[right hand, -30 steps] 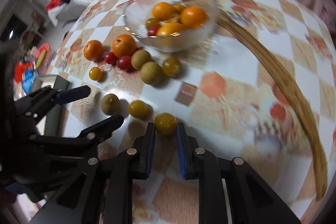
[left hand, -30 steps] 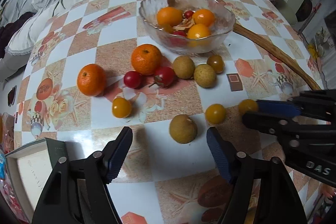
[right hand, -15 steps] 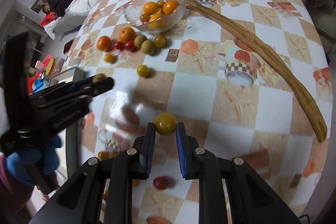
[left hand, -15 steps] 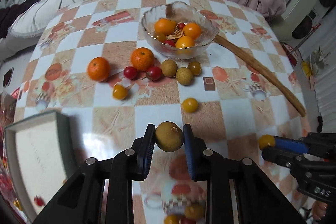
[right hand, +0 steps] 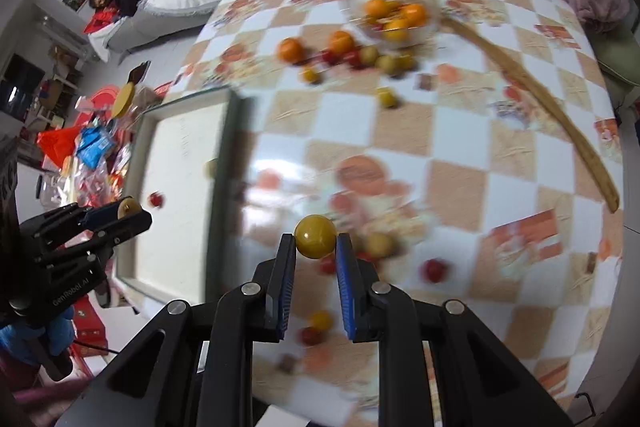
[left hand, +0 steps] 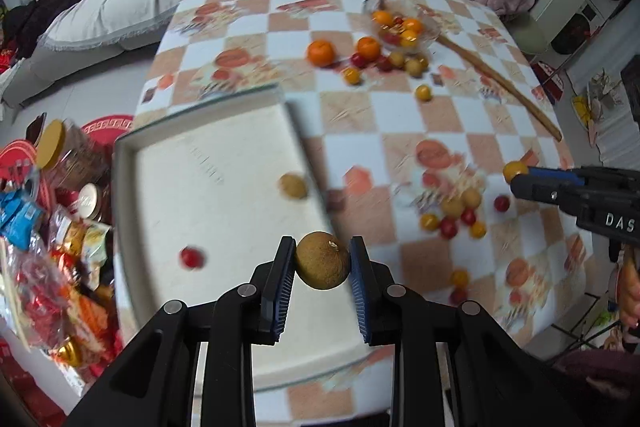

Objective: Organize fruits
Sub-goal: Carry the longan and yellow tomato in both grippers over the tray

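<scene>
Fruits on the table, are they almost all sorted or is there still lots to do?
Still lots. Done: the white tray holds only a brown fruit and a red one. In hand: the left gripper grips a brown longan above the tray, and the right gripper grips a yellow tomato. Left: two oranges and small fruits beside the glass bowl, plus a nearer cluster.

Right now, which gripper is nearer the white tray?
Left. The left gripper, shut on a brown longan, hangs over the white tray; the right gripper, holding a yellow tomato, is over the tablecloth beside it.
</scene>
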### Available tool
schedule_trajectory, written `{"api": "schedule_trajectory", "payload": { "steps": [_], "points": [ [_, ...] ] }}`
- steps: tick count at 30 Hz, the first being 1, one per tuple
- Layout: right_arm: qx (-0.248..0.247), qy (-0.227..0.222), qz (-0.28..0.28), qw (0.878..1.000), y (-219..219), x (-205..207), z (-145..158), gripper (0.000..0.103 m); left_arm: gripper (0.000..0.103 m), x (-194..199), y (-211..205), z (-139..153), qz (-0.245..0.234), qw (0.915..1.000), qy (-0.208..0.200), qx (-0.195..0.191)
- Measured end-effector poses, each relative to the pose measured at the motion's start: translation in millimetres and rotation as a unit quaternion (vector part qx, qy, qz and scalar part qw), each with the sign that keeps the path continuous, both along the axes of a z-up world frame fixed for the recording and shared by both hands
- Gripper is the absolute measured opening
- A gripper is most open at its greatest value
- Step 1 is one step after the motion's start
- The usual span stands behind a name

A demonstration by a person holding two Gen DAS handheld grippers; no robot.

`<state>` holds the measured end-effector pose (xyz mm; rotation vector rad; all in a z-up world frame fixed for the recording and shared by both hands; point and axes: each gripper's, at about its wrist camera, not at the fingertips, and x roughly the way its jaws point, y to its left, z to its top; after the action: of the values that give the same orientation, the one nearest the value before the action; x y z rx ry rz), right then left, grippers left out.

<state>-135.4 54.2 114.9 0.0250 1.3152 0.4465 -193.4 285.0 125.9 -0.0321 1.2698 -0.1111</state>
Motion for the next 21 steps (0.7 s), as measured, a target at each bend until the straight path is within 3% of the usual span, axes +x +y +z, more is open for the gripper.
{"api": "schedule_trajectory", "payload": {
  "steps": [3,10,21],
  "points": [
    [0.001,0.015,0.015,1.000,39,-13,-3,0.022,0.029,-20,25,-6,-0.005,0.9998,0.008,0.018],
    [-0.013,0.052,0.090,0.995,126,-31,-28,0.022,0.029,-40,79,-47,0.034,0.9982,0.050,0.006],
    [-0.050,0.094,0.120,0.987,195,-26,-79,0.022,0.029,-40,96,-95,0.053,0.9950,0.084,0.010]
  ]
}}
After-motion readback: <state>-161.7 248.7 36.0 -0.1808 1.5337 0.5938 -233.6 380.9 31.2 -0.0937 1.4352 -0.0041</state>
